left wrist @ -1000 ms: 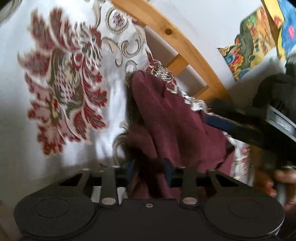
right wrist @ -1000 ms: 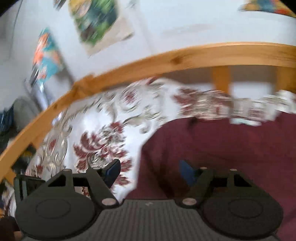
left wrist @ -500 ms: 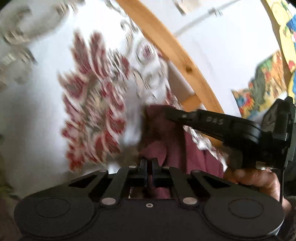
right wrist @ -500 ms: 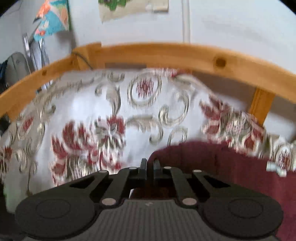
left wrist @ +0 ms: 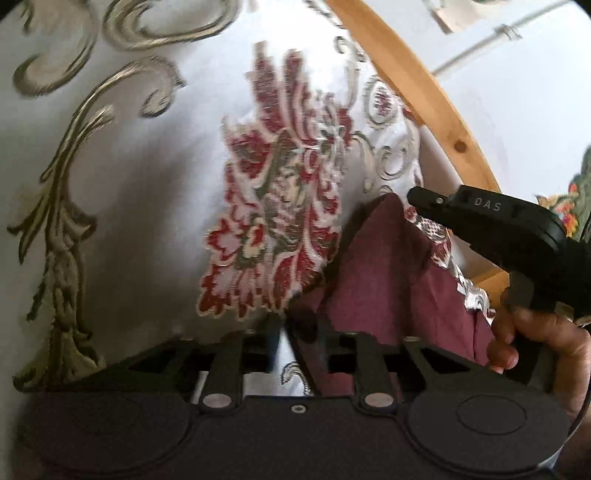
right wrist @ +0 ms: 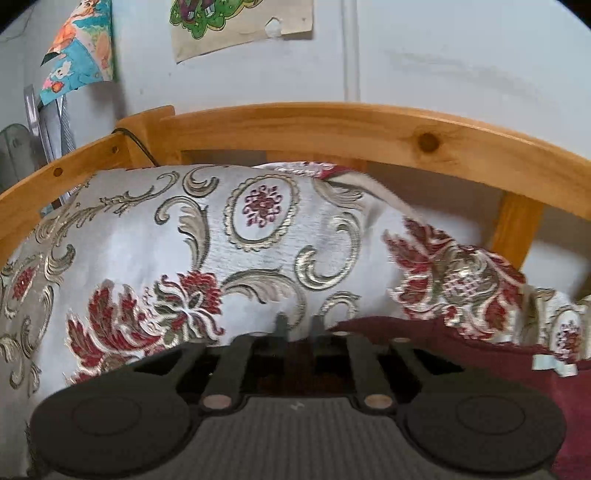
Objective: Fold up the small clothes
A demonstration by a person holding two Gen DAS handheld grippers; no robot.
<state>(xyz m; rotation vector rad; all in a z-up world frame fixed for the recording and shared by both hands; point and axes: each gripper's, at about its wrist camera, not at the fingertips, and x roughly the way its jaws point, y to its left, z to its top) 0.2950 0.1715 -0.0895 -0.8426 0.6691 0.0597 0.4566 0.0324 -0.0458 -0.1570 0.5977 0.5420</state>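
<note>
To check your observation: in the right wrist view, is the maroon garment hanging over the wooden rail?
No, the maroon garment lies low on the patterned cover, below the wooden rail.

This is a home bedroom, likely a child's: a curved pine-wood bed frame (right wrist: 332, 125) with knots and slats borders a white brocade bedspread woven with dark red flowers and silver-gold scrolls (right wrist: 155, 236). Behind it stands a plain pale painted wall (right wrist: 443, 55) with colourful cartoon paper pictures (right wrist: 236, 22) stuck on it, one peeling at its corner
</note>
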